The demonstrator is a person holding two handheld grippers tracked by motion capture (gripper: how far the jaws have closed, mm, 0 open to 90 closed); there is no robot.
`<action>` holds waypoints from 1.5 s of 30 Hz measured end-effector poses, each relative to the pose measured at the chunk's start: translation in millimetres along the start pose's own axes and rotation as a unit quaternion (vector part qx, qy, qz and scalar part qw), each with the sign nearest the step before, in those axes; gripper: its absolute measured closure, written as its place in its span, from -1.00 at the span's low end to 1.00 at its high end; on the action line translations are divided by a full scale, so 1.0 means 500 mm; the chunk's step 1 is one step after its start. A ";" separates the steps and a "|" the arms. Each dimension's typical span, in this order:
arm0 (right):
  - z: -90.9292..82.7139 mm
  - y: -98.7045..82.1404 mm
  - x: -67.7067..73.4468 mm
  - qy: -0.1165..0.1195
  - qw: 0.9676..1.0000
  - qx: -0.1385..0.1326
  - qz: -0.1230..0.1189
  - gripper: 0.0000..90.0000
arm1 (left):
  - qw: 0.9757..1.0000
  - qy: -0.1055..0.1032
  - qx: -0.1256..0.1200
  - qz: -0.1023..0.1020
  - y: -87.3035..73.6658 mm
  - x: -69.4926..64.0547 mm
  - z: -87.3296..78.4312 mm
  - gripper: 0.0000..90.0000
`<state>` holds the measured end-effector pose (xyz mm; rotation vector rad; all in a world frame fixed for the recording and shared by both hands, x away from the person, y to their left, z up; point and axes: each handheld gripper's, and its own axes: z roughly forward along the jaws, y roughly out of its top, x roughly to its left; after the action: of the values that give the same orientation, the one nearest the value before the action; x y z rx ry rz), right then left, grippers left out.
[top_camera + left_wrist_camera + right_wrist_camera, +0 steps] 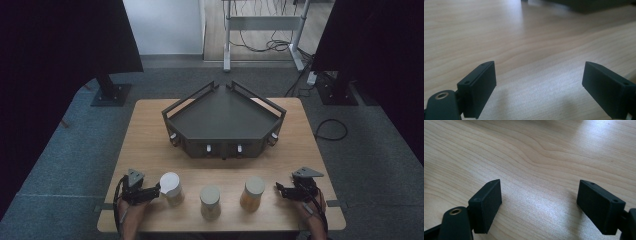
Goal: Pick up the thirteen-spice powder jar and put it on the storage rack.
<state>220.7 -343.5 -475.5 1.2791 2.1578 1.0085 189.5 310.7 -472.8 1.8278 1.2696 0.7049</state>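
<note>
Three lidded jars stand in a row near the table's front edge: a white-lidded jar [171, 188] at the left, a pale jar [210, 201] in the middle and a jar with orange contents [252, 193] at the right. My left gripper [155, 189] lies low on the table just left of the white-lidded jar, its tips close to it. In the left gripper view its jaws [539, 72] stand wide apart over bare wood. My right gripper [280, 189] rests to the right of the orange jar, apart from it, and its jaws [539, 191] are open with nothing between them.
A dark corner-shaped shelf tray [225, 120] with low rails and small knobs sits at the back middle of the wooden table [150, 130]. Black stands [111, 92] and cables [330, 130] are on the grey floor beyond.
</note>
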 end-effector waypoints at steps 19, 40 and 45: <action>0.000 0.000 0.000 0.001 1.000 0.000 0.000 -0.57 | 0.997 -0.010 -0.062 -0.045 -0.021 0.016 -0.030 -0.78; 0.000 0.000 0.000 0.001 1.000 0.000 -0.001 -0.58 | 0.990 -0.018 -0.134 -0.033 -0.024 0.010 -0.073 -0.78; 0.000 0.000 0.000 0.001 1.000 0.000 -0.001 -0.58 | 0.989 -0.016 -0.146 -0.033 -0.026 0.008 -0.081 -0.78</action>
<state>220.8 -343.5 -475.4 1.2779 2.1596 1.0084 152.4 328.7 -462.1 1.5466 1.1339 0.7783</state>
